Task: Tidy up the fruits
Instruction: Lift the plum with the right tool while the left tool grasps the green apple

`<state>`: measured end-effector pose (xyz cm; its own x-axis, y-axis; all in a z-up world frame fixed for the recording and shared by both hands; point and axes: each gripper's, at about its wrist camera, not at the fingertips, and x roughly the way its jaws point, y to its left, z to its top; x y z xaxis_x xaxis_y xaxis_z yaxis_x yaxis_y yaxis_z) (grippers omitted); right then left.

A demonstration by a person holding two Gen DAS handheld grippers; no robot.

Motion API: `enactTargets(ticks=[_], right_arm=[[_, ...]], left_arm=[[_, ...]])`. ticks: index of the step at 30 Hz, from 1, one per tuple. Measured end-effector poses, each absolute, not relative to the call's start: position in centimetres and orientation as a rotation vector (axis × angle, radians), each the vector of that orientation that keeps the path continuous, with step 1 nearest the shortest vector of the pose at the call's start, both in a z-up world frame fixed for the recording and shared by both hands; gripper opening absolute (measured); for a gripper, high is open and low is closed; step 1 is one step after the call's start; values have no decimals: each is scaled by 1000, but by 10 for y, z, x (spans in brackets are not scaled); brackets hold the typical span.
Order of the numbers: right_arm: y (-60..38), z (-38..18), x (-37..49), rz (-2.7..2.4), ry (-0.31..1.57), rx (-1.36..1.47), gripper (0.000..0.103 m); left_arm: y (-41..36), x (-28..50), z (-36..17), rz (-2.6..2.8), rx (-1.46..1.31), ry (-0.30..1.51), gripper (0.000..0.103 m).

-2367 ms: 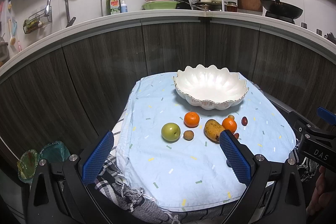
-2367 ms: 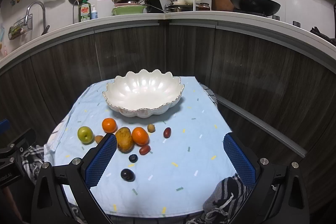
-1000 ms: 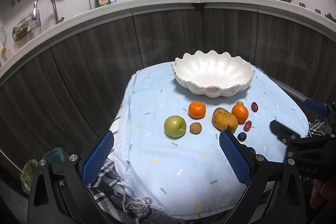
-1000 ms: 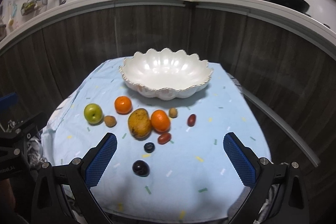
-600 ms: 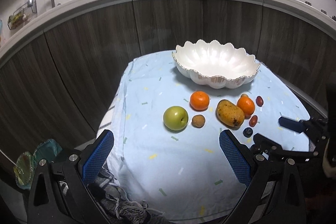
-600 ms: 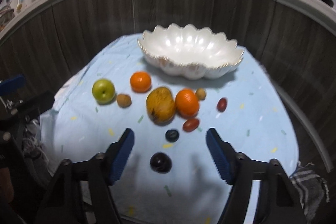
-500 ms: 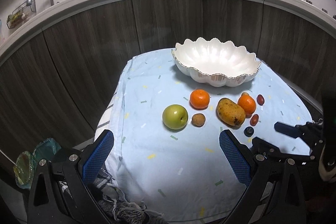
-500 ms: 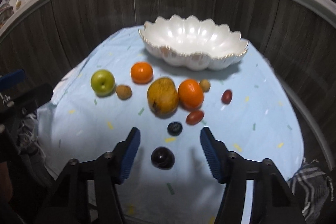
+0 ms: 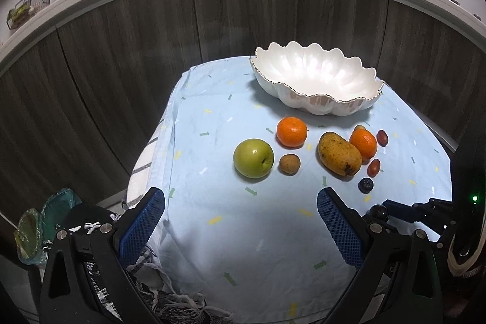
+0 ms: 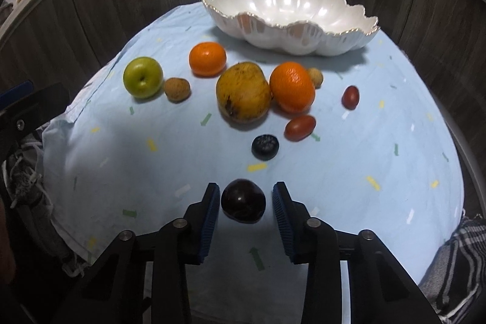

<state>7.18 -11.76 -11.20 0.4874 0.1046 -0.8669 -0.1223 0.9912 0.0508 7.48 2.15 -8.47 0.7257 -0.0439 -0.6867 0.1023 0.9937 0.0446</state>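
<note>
Since the earlier frames the right claw (image 10: 246, 199) has been lowered to the cloth and its jaws have just been closing around a dark plum (image 10: 243, 204); the left claw (image 9: 240, 220) has been brought somewhat lower and nearer the fruit.

In the left wrist view, the left claw is held above the near part of the blue cloth (image 9: 212, 233) covering the bench, tilted downward, its blue pads wide apart with nothing between them. Ahead of it lie a green apple (image 9: 253, 158), a small brown fruit (image 9: 289, 164), a tangerine (image 9: 291, 131), a mango (image 9: 339, 153) and a second tangerine (image 9: 363, 143) touching the mango. A white scalloped bowl (image 9: 316, 81) stands empty at the far side of the cloth. At the right edge the right claw is seen from the side, its tips at the plum.

In the right wrist view, the right claw is pitched steeply down, and the plum rests on the cloth between its pads. A narrow gap is seen on each side, so the plum is bracketed but not yet pinched. Just beyond lie a blueberry (image 10: 265, 146) and a red cherry tomato (image 10: 300, 123), with another tomato (image 10: 350, 97) farther right.
</note>
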Motion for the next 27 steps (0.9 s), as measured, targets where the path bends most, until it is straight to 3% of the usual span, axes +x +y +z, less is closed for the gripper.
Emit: enactTargets(ticks=[5, 27], right_arm=[[-119, -114, 71, 147, 1054, -9, 29], [-132, -70, 73, 124, 938, 7, 29]], left_arm=[[21, 75, -86, -90, 82, 759, 102], [7, 82, -71, -130, 115, 727, 102]])
